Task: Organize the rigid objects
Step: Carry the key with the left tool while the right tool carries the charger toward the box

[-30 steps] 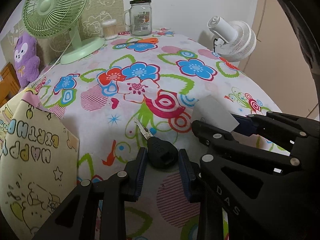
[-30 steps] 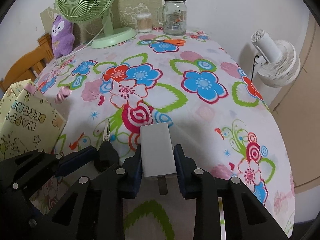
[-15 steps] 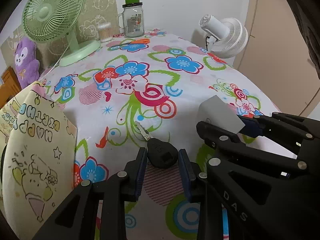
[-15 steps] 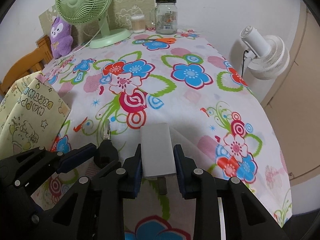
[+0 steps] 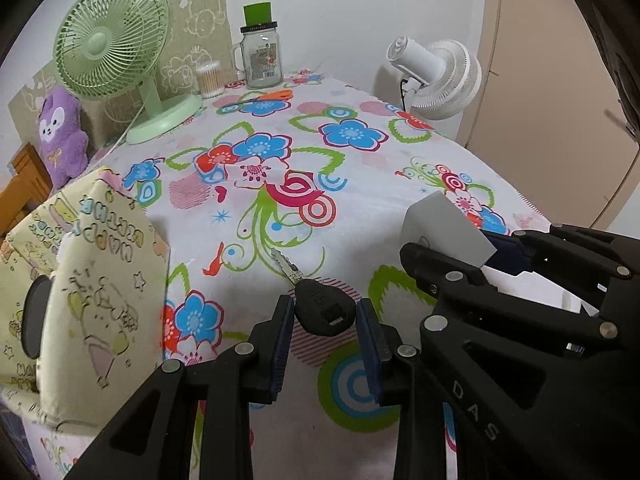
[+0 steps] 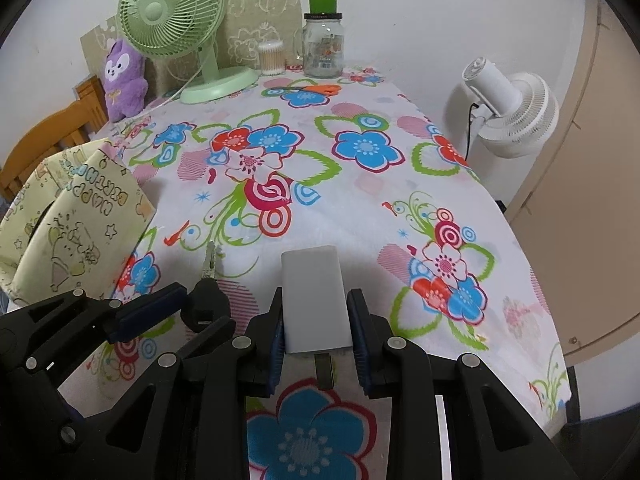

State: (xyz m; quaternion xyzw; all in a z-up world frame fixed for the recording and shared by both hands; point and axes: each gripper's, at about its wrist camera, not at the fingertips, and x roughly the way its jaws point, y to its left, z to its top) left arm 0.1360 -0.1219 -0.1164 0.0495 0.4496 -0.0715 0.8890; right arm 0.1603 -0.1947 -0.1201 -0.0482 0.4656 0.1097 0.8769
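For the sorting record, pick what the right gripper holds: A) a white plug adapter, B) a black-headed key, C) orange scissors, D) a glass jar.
A: in the right wrist view the right gripper has its pads closed on the sides of the white plug adapter, while the key sits in the left gripper.

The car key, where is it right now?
The car key is clamped by its black head in the left gripper, lifted above the floral tablecloth, with the right gripper holding the white charger just to its right.
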